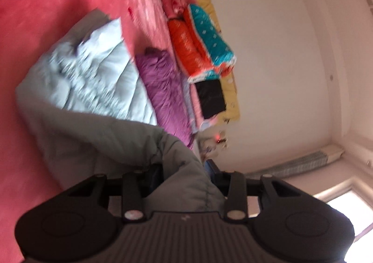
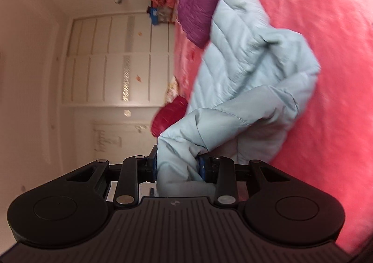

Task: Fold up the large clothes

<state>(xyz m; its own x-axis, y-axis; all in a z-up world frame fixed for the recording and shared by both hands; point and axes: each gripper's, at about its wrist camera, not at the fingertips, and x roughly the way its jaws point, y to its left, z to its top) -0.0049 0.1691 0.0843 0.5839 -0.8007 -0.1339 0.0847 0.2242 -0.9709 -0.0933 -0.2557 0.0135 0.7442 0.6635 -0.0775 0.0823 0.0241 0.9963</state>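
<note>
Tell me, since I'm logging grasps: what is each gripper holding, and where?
Both grip the pale blue quilted puffer jacket: left gripper and right gripper each pinch a bunched fold of fabric.

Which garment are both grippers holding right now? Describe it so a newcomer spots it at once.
Start at the pink bed cover. On it lies a pale blue quilted jacket, beside a purple garment. It is the only pale, stitched-in-panels piece, and the left gripper and right gripper each pinch a bunched end.
</note>
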